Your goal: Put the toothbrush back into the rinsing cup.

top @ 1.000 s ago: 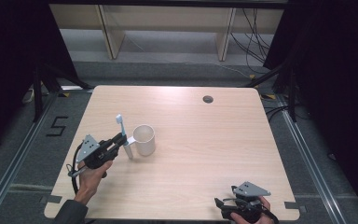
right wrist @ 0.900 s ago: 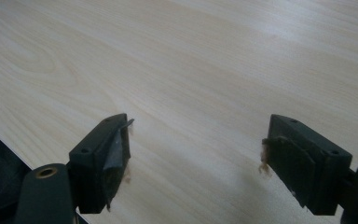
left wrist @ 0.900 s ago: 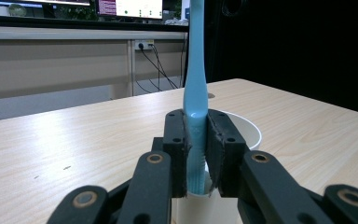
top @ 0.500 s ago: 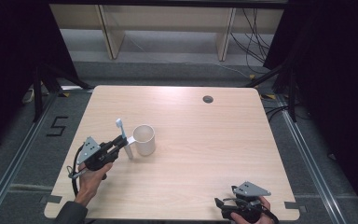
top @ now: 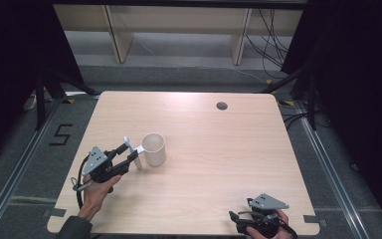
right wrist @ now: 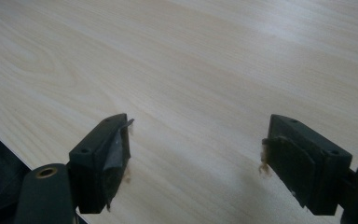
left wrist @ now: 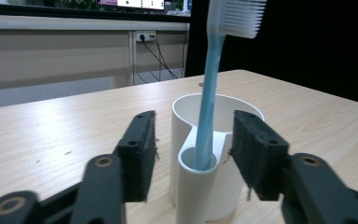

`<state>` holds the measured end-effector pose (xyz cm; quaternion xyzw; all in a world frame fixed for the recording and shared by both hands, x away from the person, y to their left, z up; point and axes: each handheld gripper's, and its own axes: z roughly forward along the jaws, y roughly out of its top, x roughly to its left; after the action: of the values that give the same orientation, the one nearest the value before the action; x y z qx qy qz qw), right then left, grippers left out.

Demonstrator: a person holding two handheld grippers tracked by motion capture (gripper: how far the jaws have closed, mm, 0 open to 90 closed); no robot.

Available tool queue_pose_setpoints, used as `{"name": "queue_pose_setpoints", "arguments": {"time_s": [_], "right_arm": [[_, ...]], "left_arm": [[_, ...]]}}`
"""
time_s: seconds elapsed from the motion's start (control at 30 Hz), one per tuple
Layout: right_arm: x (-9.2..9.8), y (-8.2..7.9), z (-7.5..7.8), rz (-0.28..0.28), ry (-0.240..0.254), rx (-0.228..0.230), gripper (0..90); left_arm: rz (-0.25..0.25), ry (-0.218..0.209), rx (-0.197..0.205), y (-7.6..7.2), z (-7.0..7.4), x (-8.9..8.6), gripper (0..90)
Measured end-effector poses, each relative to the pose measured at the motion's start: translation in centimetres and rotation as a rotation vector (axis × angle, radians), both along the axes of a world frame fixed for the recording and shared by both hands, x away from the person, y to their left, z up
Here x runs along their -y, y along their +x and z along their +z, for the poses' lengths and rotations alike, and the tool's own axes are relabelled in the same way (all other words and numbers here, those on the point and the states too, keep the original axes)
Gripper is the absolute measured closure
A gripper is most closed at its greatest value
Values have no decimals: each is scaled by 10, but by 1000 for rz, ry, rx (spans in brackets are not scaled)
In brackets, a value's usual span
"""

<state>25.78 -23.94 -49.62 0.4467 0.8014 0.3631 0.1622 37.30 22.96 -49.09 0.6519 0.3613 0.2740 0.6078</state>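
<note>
A white cup (top: 154,148) with a small side holder stands on the left half of the wooden table (top: 219,149). In the holder stands a blue toothbrush (top: 132,153), bristles up. My left gripper (top: 129,158) is level at the holder, and its jaws have just been opening. In the left gripper view the toothbrush (left wrist: 209,93) rises from the cup (left wrist: 223,186) between the parted pads (left wrist: 142,149), which do not touch it. My right gripper (top: 238,219) rests at the table's near right edge. It is open over bare wood in the right gripper view (right wrist: 196,154).
A dark round grommet (top: 222,105) sits in the table near the far edge. Pale shelving (top: 179,30) stands beyond the table. Cables (top: 271,35) lie on the floor at the back right. A floor marking "5" (top: 62,133) shows at the left.
The left gripper's jaws have parted from the toothbrush, which stays standing in the cup's holder. Neither hand has shifted.
</note>
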Motion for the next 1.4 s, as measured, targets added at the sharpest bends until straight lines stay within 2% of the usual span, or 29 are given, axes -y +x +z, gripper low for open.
{"name": "queue_pose_setpoints", "arguments": {"time_s": [0.07,0.1,0.23,0.27,0.33,0.37,0.4,0.47,0.5,0.6,0.73,0.87,1.13,1.2,1.27,1.33,1.4], "right_arm": [[0,0,0,1,5,-3,227],[0,0,0,1,4,-2,228],[0,0,0,3,3,-2,227],[0,0,0,3,4,-1,227],[0,0,0,1,5,-2,227],[0,0,0,0,5,-2,227],[0,1,0,10,3,10,227],[0,0,0,-2,4,-1,227],[0,-1,1,-3,4,-2,227],[1,0,0,5,1,2,227],[0,0,0,2,4,5,227],[1,0,0,4,3,6,227],[1,0,0,4,4,6,227],[1,0,0,5,1,4,227],[1,1,-1,10,-4,22,227],[1,0,0,4,1,3,227],[1,0,0,3,1,1,227]], "left_arm": [[-1,-17,-10,1,1,0,432],[3,-6,-31,-1,2,-1,409],[-4,-21,-41,-1,5,-3,368],[3,-8,-56,-3,7,-3,363],[0,-11,-64,-4,9,-4,350],[-6,-23,-61,-4,9,-3,347],[-1,-13,-75,-6,11,-4,347],[-5,-26,-80,-7,11,-4,340],[-1,-19,-91,-8,12,-4,338],[-6,-32,-89,-9,13,-4,334],[-2,-25,-99,-12,16,-5,330],[-6,-45,-106,-14,19,-6,325],[-20,-30,-164,-15,21,-7,288],[-26,-28,-171,-16,22,-7,276],[-36,-36,-168,-16,22,-7,269],[-37,-24,-182,-18,23,-7,262],[-45,-37,-182,-18,24,-7,255]]}}
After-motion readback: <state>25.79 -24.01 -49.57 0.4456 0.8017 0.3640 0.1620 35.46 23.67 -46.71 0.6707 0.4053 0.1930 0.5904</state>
